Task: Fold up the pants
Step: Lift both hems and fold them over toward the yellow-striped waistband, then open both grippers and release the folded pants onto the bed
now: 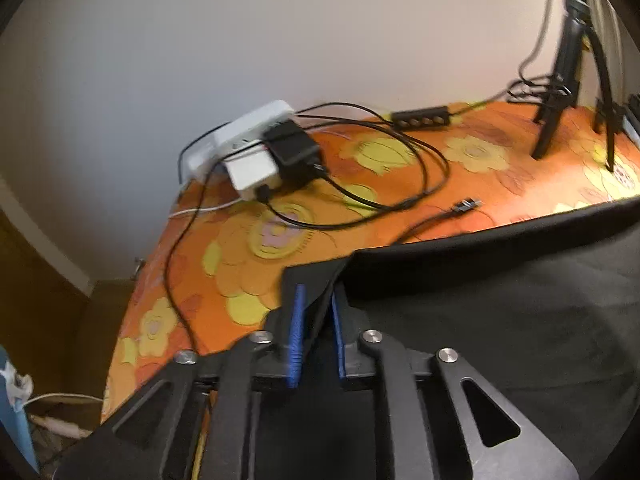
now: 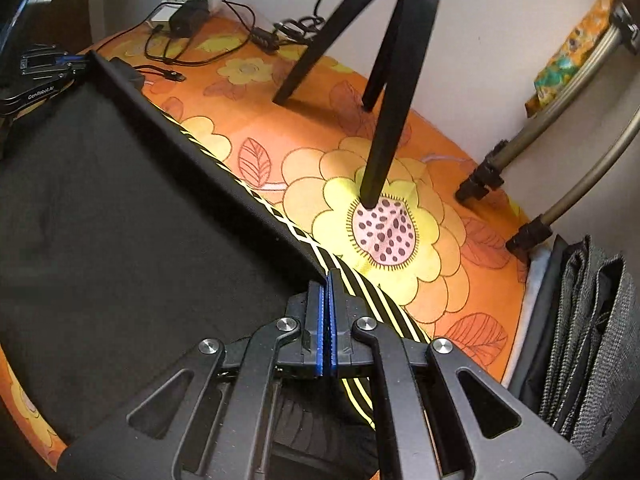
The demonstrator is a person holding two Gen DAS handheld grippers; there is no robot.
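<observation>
Two corners of black pants (image 2: 120,208) pinched, left gripper (image 1: 316,304), right gripper (image 2: 327,280)

An orange floral tablecloth (image 2: 460,280) carries a white power strip (image 1: 240,136) with black and white adapters (image 1: 294,148), tangled black cables (image 1: 392,176), a small black multi-port hub (image 1: 420,117), black tripod legs (image 2: 384,128) and, at its right edge, folded grey fabric (image 2: 592,340).

We can read one marking only — "GenRobot.AI", in small white letters on the black body of the left hand-held gripper (image 2: 44,76), seen at the far left of the right wrist view. Nothing else is legible to us — the left wrist view is blurred and shows no readable print.
</observation>
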